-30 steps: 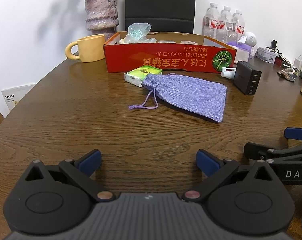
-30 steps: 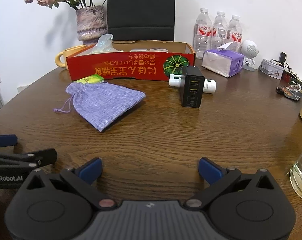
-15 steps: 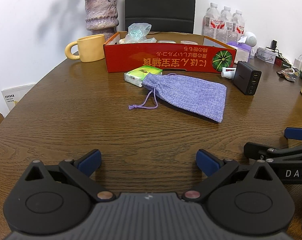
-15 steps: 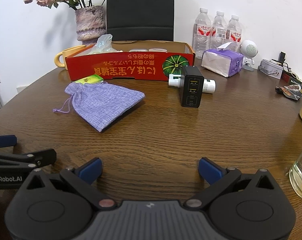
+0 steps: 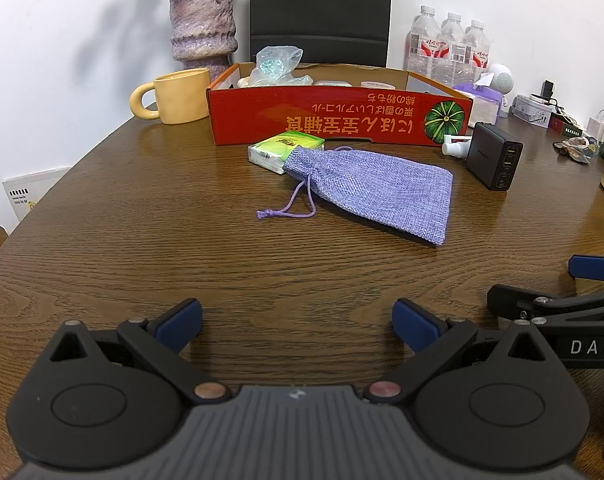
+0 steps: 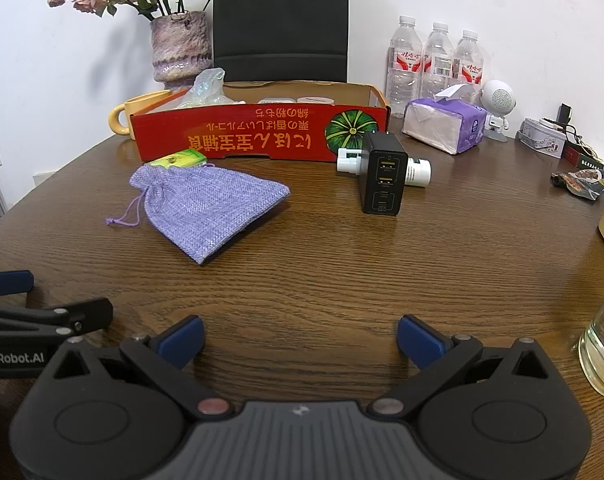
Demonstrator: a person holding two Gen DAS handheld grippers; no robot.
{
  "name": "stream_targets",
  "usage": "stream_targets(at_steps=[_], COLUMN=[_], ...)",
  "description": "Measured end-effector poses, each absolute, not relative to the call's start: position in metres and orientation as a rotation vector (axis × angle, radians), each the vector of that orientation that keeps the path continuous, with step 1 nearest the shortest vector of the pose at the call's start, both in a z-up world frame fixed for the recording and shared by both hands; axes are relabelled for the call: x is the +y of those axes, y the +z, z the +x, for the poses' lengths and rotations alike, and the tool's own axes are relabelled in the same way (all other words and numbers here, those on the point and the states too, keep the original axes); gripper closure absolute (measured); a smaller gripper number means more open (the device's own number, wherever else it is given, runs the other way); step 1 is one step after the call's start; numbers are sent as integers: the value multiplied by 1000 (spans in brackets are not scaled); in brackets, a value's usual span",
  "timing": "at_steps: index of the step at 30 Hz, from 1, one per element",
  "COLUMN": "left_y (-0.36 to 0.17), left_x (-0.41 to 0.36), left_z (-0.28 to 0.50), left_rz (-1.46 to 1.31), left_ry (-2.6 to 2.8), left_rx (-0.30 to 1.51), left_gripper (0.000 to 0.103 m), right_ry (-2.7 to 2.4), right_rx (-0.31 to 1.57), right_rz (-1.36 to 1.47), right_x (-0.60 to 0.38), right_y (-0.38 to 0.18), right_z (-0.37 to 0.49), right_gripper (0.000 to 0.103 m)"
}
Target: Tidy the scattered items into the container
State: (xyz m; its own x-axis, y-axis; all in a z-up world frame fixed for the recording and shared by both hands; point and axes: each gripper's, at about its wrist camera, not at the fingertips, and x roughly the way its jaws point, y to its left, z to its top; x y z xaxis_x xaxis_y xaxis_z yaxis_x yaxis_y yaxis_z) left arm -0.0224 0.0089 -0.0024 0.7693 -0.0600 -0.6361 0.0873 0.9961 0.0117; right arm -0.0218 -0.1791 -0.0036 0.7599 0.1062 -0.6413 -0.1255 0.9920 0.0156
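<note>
Both sets of blue-tipped fingers stand wide apart and empty over the near edge of the wooden tabletop [image 5: 142, 208]: the left gripper [image 5: 297, 322] and, just to its right, the right gripper [image 6: 300, 338]. Farther out lies a purple drawstring pouch [image 5: 375, 190], its mouth touching a green tissue packet [image 5: 284, 151]. To the right, a black charger [image 6: 383, 172] stands in front of a white bottle [image 6: 417, 171] lying on its side. All 4 items sit just in front of the red cardboard box [image 5: 341, 122], which already holds a clear plastic bag [image 5: 277, 65]. A yellow mug [image 5: 174, 96] stands left of the box.
</note>
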Motion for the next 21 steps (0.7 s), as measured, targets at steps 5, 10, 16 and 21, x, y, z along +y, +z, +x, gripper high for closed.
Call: stream_targets(at_steps=[5,10,16,21], left_y=[34,67,28,13], left_x=[28,44,14,11], left_z=[-13,81,184,200], left_rz=[51,141,234,211], left_ry=[-164,-78,-254,-262], left_rx=[586,591,772,794], left_gripper=[0,0,3,27], right_ry=[179,321,296,288], right_rx=[714,697,671,648], right_rz=[-44,72,-10,-25], right_x=[-178,-171,-135,-139], right_y=[-1,13,11,1], right_z=[-17,21,74,81], right_gripper=[0,1,18,39])
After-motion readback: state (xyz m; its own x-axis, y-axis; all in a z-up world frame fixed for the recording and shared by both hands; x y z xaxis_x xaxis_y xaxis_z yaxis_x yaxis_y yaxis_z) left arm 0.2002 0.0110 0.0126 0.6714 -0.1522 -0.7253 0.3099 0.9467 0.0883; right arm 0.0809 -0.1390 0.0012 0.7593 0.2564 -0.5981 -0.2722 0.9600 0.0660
